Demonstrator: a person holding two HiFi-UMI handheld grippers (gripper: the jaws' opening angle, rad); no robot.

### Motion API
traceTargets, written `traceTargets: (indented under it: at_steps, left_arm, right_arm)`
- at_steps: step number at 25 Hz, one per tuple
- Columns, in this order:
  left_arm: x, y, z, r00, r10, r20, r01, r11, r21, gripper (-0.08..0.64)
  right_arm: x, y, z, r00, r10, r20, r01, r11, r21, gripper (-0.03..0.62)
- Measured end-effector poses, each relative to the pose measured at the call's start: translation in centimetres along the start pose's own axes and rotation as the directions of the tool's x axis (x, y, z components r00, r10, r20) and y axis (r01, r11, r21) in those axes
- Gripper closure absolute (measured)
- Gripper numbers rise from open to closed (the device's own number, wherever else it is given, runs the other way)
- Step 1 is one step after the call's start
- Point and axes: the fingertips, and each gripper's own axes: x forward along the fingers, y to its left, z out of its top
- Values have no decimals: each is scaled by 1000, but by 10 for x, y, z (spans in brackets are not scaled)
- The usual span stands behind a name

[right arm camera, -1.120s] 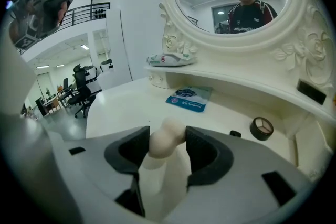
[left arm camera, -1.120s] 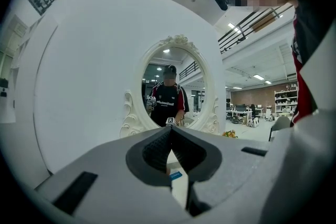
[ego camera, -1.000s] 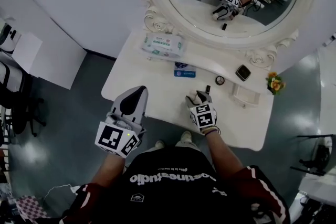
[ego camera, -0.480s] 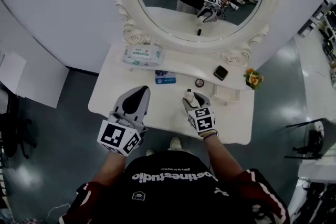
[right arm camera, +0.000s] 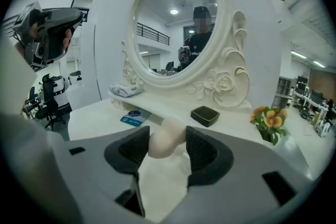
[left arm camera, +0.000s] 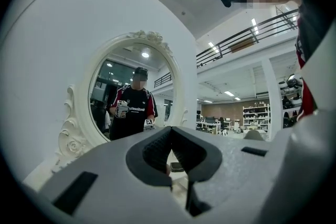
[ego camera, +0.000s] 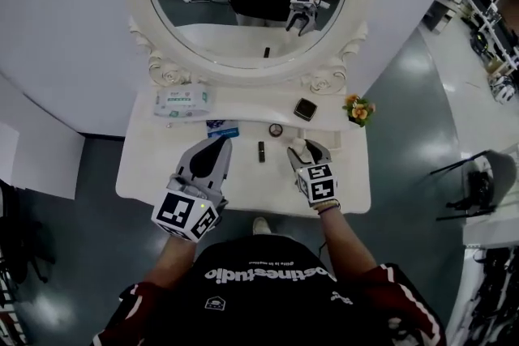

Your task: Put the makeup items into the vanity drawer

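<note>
White vanity top [ego camera: 142,174] under an oval mirror [ego camera: 243,12]: near its front edge the right gripper [ego camera: 306,150] clenches a beige sponge [right arm camera: 165,140]; the left gripper [ego camera: 211,146] hovers closed, empty.

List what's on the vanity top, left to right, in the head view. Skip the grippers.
wipes pack → blue packet → dark tube → round compact → square case → flowers

head looks down, gripper views level (mirror [ego camera: 243,28] shared).
</note>
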Motion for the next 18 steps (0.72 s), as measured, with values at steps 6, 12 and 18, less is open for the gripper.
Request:
traceTargets:
  at_steps: [6,12,18]
  left_arm:
    - [33,-20,-7,999,-43,-4,43,999,12,555]
    - [58,-34,-17,998,-62,-17,62,998,17,555]
    - [74,-40,-26,997,-66,-42,67,997,27,555]
  right_arm:
    - [-15,-61,-9,996,-91,2,91,995,38,371]
    - [-18,-105,-26,990,-140,-11,141,986,86,370]
    - [-9,-133,-45,987,-158,-42,162,980,119,370]
